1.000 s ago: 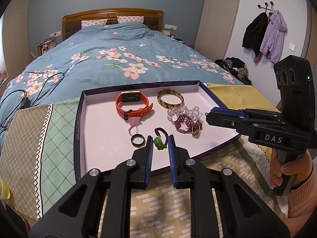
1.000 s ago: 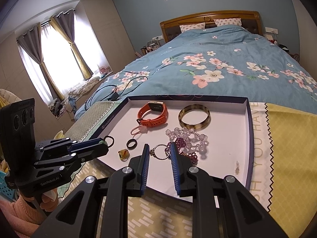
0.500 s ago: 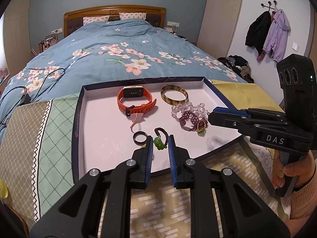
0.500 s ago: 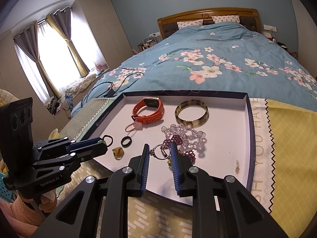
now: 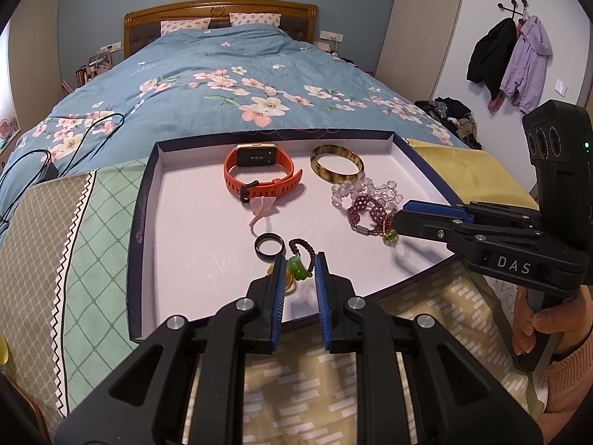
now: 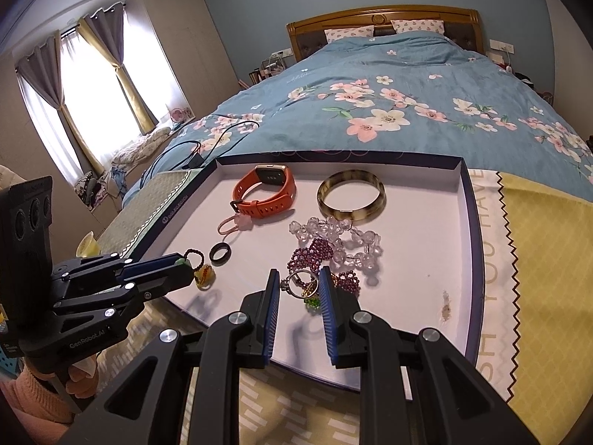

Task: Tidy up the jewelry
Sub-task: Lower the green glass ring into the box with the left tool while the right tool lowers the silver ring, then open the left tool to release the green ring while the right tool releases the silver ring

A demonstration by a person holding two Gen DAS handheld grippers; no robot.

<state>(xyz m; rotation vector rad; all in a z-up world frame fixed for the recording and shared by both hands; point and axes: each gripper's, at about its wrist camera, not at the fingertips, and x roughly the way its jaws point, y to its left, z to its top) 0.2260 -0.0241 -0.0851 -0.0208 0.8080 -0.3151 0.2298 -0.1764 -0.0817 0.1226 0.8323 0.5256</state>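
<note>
I have both tools over the near edge of the tray (image 5: pixel 142 222), which lies on a patterned cloth (image 5: pixel 92 244) at the foot of the bed (image 5: pixel 222 74).

My left hand-held gripper (image 5: pixel 300 270) has its jaws a little apart with the green charm (image 5: pixel 296 267) between the blue pads. I cannot tell whether the pads touch it. Its dark bead loop (image 5: pixel 302 246) trails forward, just beside the black ring (image 5: pixel 269 246). In the right wrist view a small amber piece (image 6: pixel 204 276) lies under that tip.

My right hand-held gripper (image 6: pixel 298 287) is likewise part open, and the silver ring (image 6: pixel 298 282) sits in the gap, unpinched as far as I can see. I came in low here because that ring lies at the near end of a tangle: purple beads (image 6: pixel 318 252), clear beads (image 6: pixel 333 233) and a green bit (image 6: pixel 311 300) all touching.

The watch (image 5: pixel 259 174) and bangle (image 5: pixel 336 163) lie apart at the far side, already tidy, I judge, so the small pieces come first. Closing on the ring may drag the purple strand with it, so I would pinch only the band.
</note>
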